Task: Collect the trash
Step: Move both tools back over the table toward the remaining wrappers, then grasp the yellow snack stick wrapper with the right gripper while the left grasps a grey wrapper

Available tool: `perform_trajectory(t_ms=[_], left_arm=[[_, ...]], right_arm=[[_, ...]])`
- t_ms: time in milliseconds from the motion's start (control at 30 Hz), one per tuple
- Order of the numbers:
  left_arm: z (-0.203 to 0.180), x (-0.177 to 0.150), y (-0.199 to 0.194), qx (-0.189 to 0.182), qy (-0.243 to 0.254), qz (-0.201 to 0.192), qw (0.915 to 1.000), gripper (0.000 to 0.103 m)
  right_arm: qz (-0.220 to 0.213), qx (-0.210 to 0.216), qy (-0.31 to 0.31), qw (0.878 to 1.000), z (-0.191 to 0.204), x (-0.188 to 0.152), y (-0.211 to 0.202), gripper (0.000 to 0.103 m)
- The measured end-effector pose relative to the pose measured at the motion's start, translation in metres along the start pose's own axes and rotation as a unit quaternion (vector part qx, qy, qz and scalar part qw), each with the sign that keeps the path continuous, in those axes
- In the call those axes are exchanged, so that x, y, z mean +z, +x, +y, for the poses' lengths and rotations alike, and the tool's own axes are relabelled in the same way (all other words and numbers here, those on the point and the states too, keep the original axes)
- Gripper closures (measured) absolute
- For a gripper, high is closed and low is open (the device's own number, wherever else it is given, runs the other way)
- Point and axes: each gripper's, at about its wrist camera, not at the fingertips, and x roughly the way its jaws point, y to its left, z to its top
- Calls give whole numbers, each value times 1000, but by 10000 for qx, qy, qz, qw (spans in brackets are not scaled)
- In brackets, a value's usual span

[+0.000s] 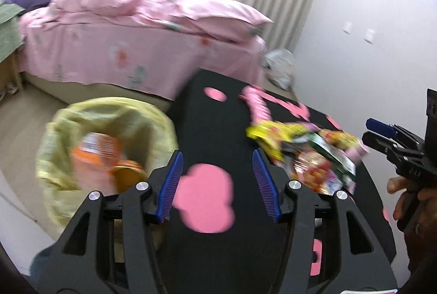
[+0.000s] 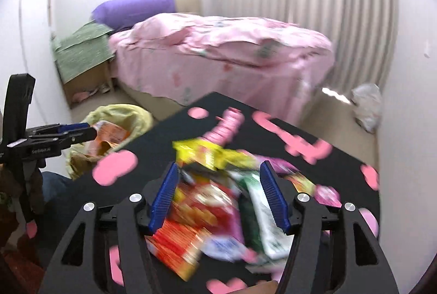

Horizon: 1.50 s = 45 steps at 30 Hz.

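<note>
- Your left gripper (image 1: pixel 217 182) hangs over the black desk (image 1: pixel 207 130), fingers released, nothing between them.
- Your right gripper (image 2: pixel 218 195) has its fingers spread wide above a blurred pile of snack wrappers (image 2: pixel 213 201) on the desk's near right part.
- The pile's long axis runs from near to far-left.
- A yellow-lined trash bin (image 1: pixel 103 141) stands left of the desk.

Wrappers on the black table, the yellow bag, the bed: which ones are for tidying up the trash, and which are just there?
For the job:
- pile of snack wrappers on the table
- yellow trash bag with an orange packet inside

Just there:
- pink bed
- purple pillow
- green cloth
- white plastic bag on the floor
</note>
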Motion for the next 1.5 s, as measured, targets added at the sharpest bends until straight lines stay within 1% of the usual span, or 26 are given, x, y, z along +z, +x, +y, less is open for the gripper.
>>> perform_trajectory(t_ms=[67, 133, 267, 300, 400, 500, 633, 700, 833, 900, 967, 1033, 1100, 1167, 1267, 1300, 1367, 1400, 1433, 1467, 1500], left_arm=[[-19, -1, 7, -121, 160, 75, 9998, 52], [-36, -1, 14, -367, 270, 150, 9988, 50], [-57, -3, 30, -850, 169, 355, 9956, 44], [-64, -5, 36, -987, 177, 491, 9937, 42], [-84, -15, 52, -1122, 412, 837, 9893, 42], [-100, -22, 62, -1203, 629, 1077, 9849, 42], [-112, -26, 67, -1199, 854, 1193, 9819, 42], [-113, -25, 70, -1110, 818, 1219, 9829, 42], [-98, -19, 74, -830, 482, 1158, 9886, 42], [-89, -17, 76, -704, 311, 1172, 9901, 42], [-84, -17, 77, -588, 242, 1179, 9910, 42], [-81, -19, 76, -480, 214, 1174, 9917, 42], [-79, -21, 75, -412, 174, 1155, 9923, 42], [-77, -23, 73, -365, 98, 1160, 9925, 42], [-76, -23, 71, -471, 21, 1158, 9922, 42], [-75, -23, 69, -501, 10, 1152, 9921, 42], [-73, -22, 63, -545, -21, 1105, 9924, 41], [-71, -21, 59, -547, -52, 1053, 9929, 38], [-68, -20, 55, -541, -97, 974, 9937, 28], [-65, -20, 51, -571, -129, 915, 9941, 22], [-62, -19, 48, -661, -164, 839, 9941, 16]], right_arm=[[144, -143, 143, 9997, -18, -11, -8, 44], [211, -254, 223, 9992, -30, -24, -14, 44], [288, -334, 365, 9984, -45, -49, -21, 44], [320, -321, 438, 9980, -49, -55, -21, 44], [437, -208, 661, 9966, -57, -70, -17, 44], [460, -352, 686, 9960, -58, -81, -15, 44], [493, -438, 671, 9956, -60, -92, -15, 44], [506, -522, 671, 9951, -59, -97, -14, 44], [513, -758, 657, 9936, -59, -103, -13, 44], [463, -845, 703, 9929, -60, -100, -14, 44], [355, -876, 735, 9928, -61, -91, -15, 44], [168, -794, 770, 9937, -63, -77, -17, 44], [-95, -709, 829, 9940, -66, -55, -15, 44], [-171, -631, 852, 9942, -69, -36, -4, 44], [114, -480, 887, 9948, -78, -8, 36, 44], [321, -491, 912, 9941, -82, -1, 55, 44], [584, -555, 934, 9924, -86, 2, 76, 46], [800, -642, 914, 9905, -88, 1, 88, 46], [921, -660, 909, 9894, -88, -2, 94, 48], [1048, -619, 946, 9880, -89, -8, 98, 54], [1113, -546, 993, 9873, -90, -13, 99, 55]])
